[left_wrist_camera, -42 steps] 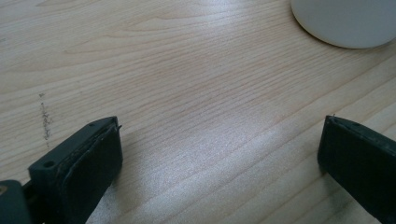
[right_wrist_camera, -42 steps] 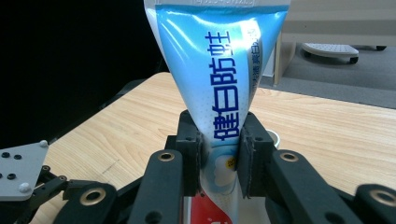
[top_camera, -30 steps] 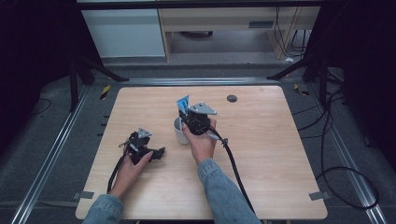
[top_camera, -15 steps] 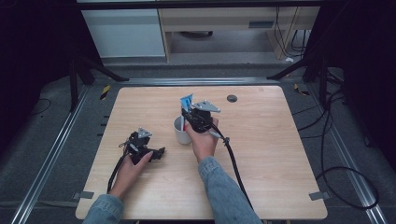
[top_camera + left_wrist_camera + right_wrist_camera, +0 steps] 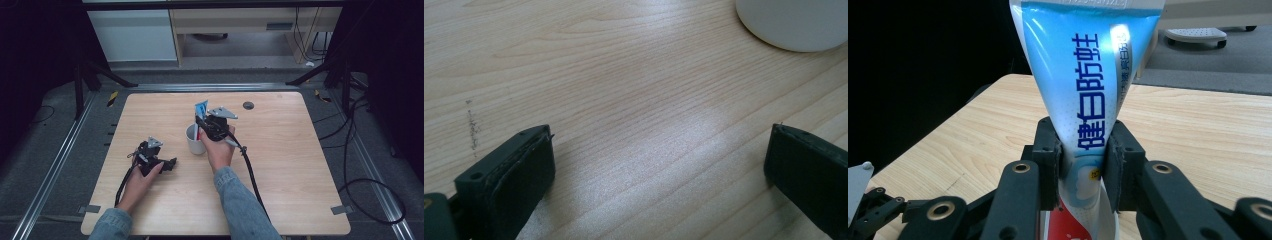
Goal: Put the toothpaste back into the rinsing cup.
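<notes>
- Overhead, lower end of toothpaste tube [image 5: 200, 111] hidden behind right hand-held gripper [image 5: 209, 126] and rim of white cup [image 5: 194, 139]; whether its tip sits inside the cup, impossible to tell.
- In the right gripper view, tube [image 5: 1083, 95] cut off at top edge, crimped end out of frame; red lower part lost behind the black jaws, which pinch it upright at mid-body.
- Blue characters down the tube's face legible as print, small badge near the jaws too small to read.
- In the left gripper view, just a curved slice of the cup's base [image 5: 794, 22] at top right, rest cropped.
- Left hand-held gripper [image 5: 159, 162] low over the desk [image 5: 300, 175], jaws spread wide, bare wood grain between them, holding nothing.
- Small dark round thing [image 5: 248, 105] near the desk's far edge, too small to identify.
- Plenty of open desk to the right and toward the near edge; cup and tube near the middle, well clear of every edge; left hand-held gripper nearer the left edge.
</notes>
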Motion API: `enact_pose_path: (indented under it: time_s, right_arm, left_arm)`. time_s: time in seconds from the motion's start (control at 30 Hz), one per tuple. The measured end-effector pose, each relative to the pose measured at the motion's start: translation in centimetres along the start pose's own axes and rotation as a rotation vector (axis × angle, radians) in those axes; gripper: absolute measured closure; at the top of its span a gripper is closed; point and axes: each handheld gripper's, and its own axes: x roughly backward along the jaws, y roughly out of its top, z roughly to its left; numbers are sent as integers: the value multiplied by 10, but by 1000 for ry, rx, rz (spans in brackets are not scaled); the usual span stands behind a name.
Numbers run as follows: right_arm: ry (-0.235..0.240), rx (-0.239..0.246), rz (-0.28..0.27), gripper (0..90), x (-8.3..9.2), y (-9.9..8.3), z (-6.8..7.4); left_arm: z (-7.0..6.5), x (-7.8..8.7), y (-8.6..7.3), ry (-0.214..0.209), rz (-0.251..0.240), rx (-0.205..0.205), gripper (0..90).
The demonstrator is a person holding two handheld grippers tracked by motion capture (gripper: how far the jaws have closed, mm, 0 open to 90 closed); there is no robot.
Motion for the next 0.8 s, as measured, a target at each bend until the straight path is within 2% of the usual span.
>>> enact_pose_path:
  time_s: [0.7, 0.8]
  right_arm:
    - [-11, 25, 8, 645, 2, 1, -2]
    - [-19, 41, 10, 638, 2, 1, -2]
  left_arm:
    - [0, 0, 0, 0, 0, 0, 0]
    - [0, 0, 0, 0, 0, 0, 0]
